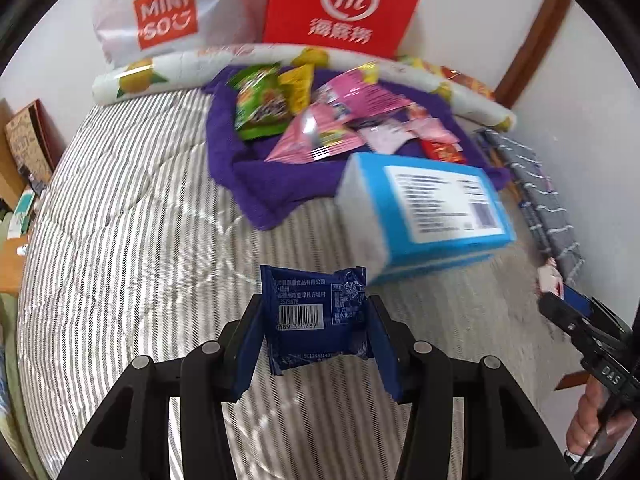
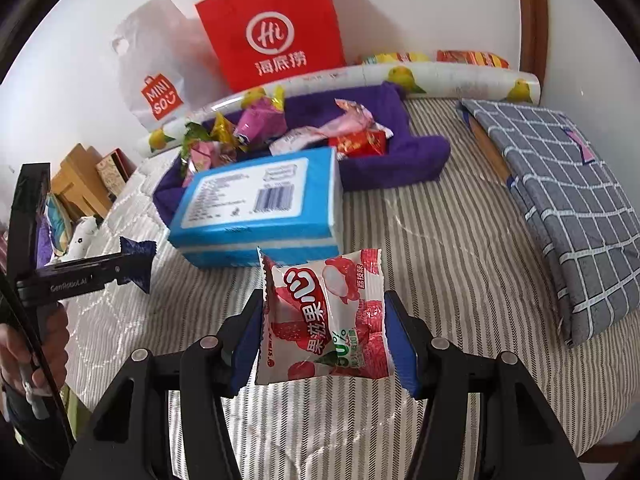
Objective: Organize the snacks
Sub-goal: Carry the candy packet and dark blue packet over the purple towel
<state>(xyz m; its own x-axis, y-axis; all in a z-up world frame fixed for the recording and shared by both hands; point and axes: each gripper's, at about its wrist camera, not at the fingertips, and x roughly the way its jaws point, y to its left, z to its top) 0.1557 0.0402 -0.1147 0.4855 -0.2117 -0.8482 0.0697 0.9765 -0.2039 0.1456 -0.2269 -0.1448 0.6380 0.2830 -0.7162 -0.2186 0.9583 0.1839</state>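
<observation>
Clamped between the blue pads of the left gripper (image 1: 316, 328) is a small dark blue snack packet (image 1: 316, 320), held above a striped quilt (image 1: 132, 240). Likewise, the right gripper (image 2: 324, 328) is closed on a white and red lychee jelly packet (image 2: 324, 316). Beyond both, a blue box (image 2: 256, 208) lies on the quilt just in front of a purple cloth (image 1: 248, 184) heaped with more snack packets (image 1: 320, 120), with a red paper bag (image 2: 272, 32) against the wall.

White walls (image 2: 420, 8) (brown wooden trim (image 1: 532, 40)) surround a striped bed (image 2: 440, 248).
</observation>
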